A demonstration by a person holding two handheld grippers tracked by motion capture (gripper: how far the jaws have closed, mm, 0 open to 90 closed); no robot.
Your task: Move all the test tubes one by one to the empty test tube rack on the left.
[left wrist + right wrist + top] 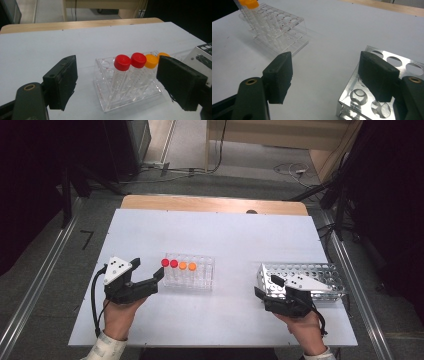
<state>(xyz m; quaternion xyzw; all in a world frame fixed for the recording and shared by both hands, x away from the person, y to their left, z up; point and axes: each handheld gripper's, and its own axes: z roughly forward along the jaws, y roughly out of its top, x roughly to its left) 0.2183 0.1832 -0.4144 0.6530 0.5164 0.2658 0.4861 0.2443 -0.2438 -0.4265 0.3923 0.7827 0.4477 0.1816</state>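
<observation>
A clear plastic tube rack stands left of the table's middle, and its front row holds two red-capped tubes and two orange-capped tubes. My left gripper is open just left of the rack. In the left gripper view its jaws stand wide apart with the red caps and orange caps beyond them. My right gripper is open at the near left corner of a perforated metal rack. In the right gripper view its right jaw hangs over that rack's corner.
A white sheet covers the table, with a bare wooden strip along the far edge. The clear rack lies far left in the right gripper view. Floor cables lie beyond the table.
</observation>
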